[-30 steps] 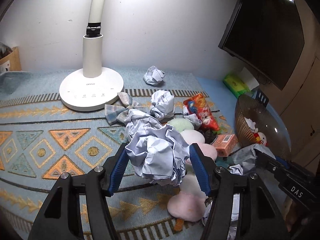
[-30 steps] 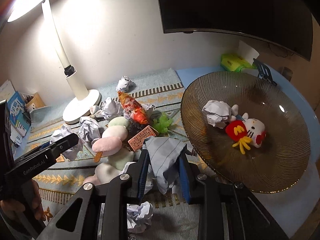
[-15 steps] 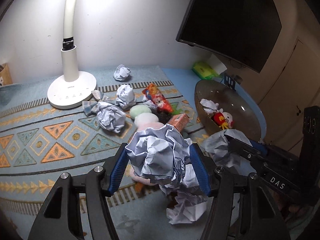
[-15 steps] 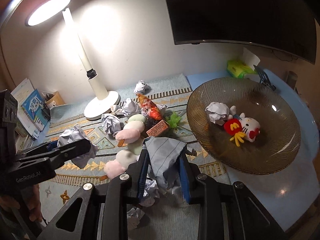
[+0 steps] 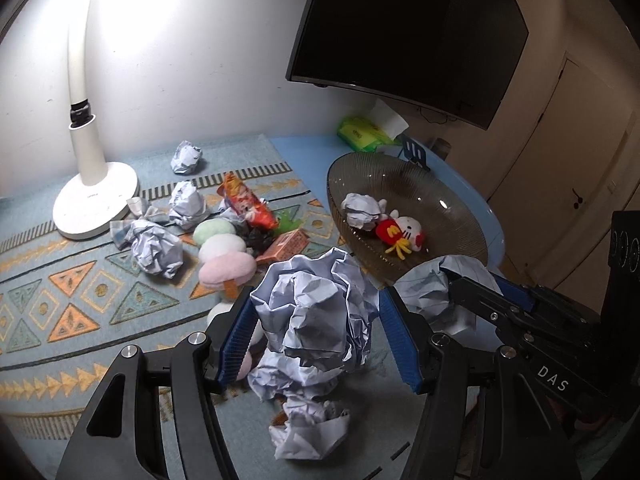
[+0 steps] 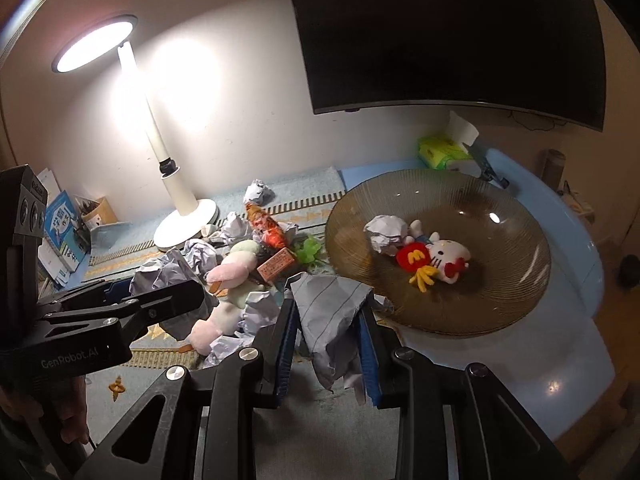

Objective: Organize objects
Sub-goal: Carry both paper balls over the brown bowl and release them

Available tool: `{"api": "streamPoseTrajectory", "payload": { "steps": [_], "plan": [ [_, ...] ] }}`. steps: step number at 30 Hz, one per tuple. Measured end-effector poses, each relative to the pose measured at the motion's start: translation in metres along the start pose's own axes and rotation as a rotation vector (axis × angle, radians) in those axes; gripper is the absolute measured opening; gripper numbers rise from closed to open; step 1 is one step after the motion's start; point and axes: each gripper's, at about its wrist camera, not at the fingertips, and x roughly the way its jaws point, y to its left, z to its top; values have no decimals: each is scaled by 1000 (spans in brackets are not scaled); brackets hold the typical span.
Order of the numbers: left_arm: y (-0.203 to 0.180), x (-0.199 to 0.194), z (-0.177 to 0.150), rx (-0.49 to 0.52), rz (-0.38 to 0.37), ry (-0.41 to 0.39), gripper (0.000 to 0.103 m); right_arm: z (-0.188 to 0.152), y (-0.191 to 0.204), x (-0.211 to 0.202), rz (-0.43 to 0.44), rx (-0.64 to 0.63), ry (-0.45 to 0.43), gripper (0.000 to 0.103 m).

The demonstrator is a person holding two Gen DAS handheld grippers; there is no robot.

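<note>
My left gripper (image 5: pixel 318 330) is shut on a big crumpled paper ball (image 5: pixel 316 312), held above the mat; it also shows at the left of the right wrist view, left gripper (image 6: pixel 188 300). My right gripper (image 6: pixel 328 338) is shut on a lined crumpled paper (image 6: pixel 332 312) just short of the brown glass bowl (image 6: pixel 500 308); in the left wrist view the right gripper (image 5: pixel 460 284) shows with its paper. The bowl (image 5: pixel 460 236) holds a paper ball (image 5: pixel 362 210) and a white-and-red plush toy (image 5: pixel 402 234). More paper balls (image 5: pixel 158 248) lie on the mat.
On the patterned mat (image 5: pixel 80 300) lie pastel plush dumplings (image 5: pixel 224 256), a red snack packet (image 5: pixel 248 206), an orange box (image 5: pixel 286 246) and a checked cloth. A white lamp base (image 5: pixel 94 208) stands at the back left. A tissue pack (image 5: pixel 364 134) and a dark screen (image 5: pixel 408 32) are behind the bowl.
Both grippers have risen and drifted right toward the bowl, each still holding its paper. The left one has rolled slightly, so the bowl now shows fully in its view.
</note>
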Motion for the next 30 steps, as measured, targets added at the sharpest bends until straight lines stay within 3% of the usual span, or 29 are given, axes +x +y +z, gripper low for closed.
{"api": "streamPoseTrajectory", "payload": {
  "steps": [11,17,23,28,30],
  "plan": [
    [-62,75,51,131,-91,-24,59,16,-64,-1,-182,47,-31,28],
    [-94,127,52,174,-80,55,59,21,-91,5,-269,45,-37,28],
    [-103,144,49,188,-74,91,60,24,-105,22,-305,35,-12,28],
    [-100,141,48,183,-51,100,68,19,-115,26,-293,87,21,28],
    [-97,137,50,166,-52,101,87,16,-117,24,-288,100,35,29]
  ]
}}
